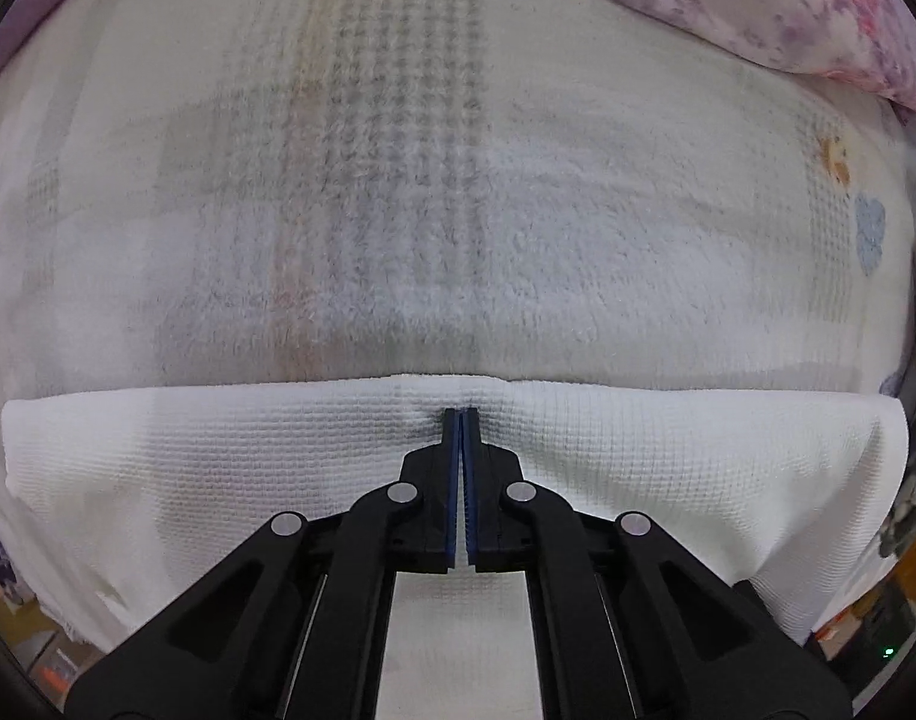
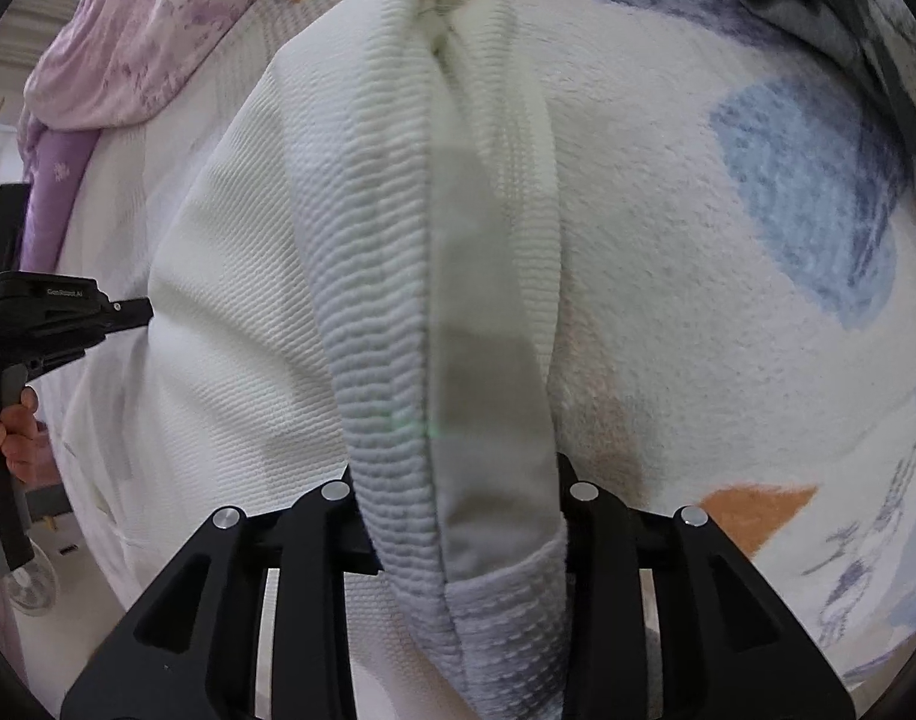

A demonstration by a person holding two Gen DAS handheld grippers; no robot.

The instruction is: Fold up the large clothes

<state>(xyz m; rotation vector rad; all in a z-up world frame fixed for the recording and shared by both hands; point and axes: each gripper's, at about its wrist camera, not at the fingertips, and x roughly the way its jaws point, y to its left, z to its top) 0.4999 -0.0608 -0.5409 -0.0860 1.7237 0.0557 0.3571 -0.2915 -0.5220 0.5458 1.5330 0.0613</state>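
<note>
Biggest worry: my left gripper point(image 1: 460, 414) has its jaws fully together, pressing down on the white waffle garment point(image 1: 218, 468) just behind its folded edge, and I can't tell whether any cloth is actually pinched, so a lift could come up empty. The right gripper point(image 2: 458, 516) is partway open around a thick bunched roll of that garment, which could slide out onto the fleece blanket point(image 2: 727, 300).

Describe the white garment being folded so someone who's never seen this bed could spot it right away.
Start at the fleecy bedspread with blue and orange blotches. On it lies the white waffle-knit garment, pinched at its folded edge by the left hand-held gripper. Unlike the fluffy spread and the floral pink quilt behind, it is plain white with a fine grid texture.
</note>
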